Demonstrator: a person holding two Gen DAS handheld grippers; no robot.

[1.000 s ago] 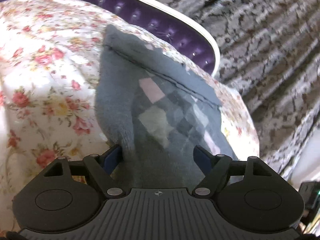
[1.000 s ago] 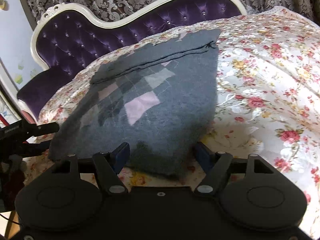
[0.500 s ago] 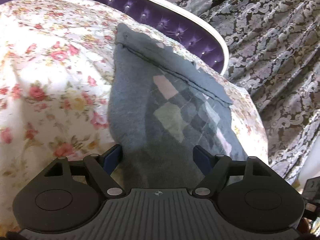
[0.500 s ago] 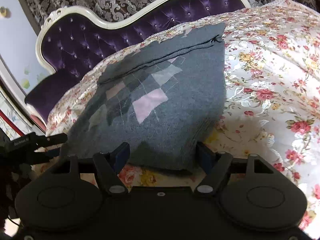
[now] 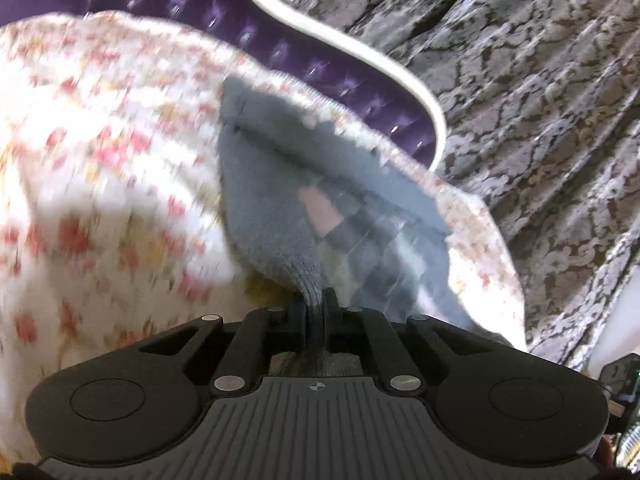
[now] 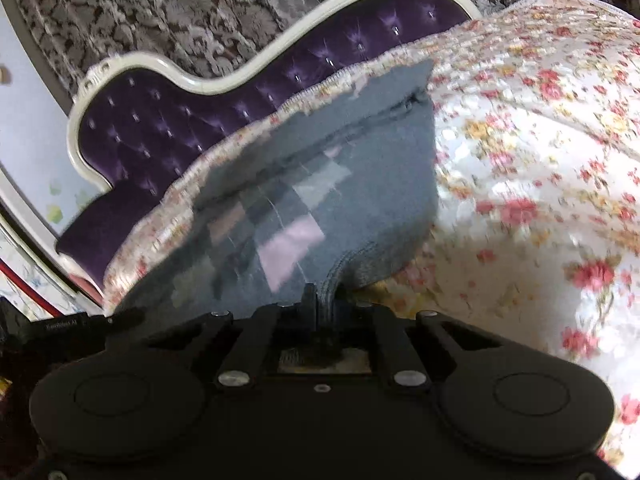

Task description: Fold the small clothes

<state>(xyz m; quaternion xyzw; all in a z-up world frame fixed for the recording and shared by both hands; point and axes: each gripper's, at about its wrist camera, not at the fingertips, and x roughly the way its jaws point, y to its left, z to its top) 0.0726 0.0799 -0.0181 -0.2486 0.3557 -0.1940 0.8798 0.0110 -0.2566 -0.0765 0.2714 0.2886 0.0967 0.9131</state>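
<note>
- On the bed (image 6: 540,128), the grey knit garment (image 6: 360,184) lies spread over the floral cover, its far edge toward twelve o'clock by the purple tufted headboard (image 6: 168,120).
- A second ago both tools stood apart, the near hem lying loose between their fingers; now each has come together on it.
- The left tool (image 5: 316,312) is clamped on a bunched pinch of the hem, at six o'clock in its own view; the knit gathers into ribbed pleats there.
- The right tool (image 6: 322,304) is likewise clamped on the hem, with cloth puckered just above its tips.
- That likely means the grasp step is done and the near edge is ready to be lifted and carried toward twelve o'clock for a fold.
- The garment is soft, fuzzy wool-like knit, with an argyle panel of pink, pale and dark diamonds at its middle and a seam line across the far end.
- The cover is smooth, glossy cloth printed with red and yellow roses; patterned drapes (image 5: 540,80) hang behind.
</note>
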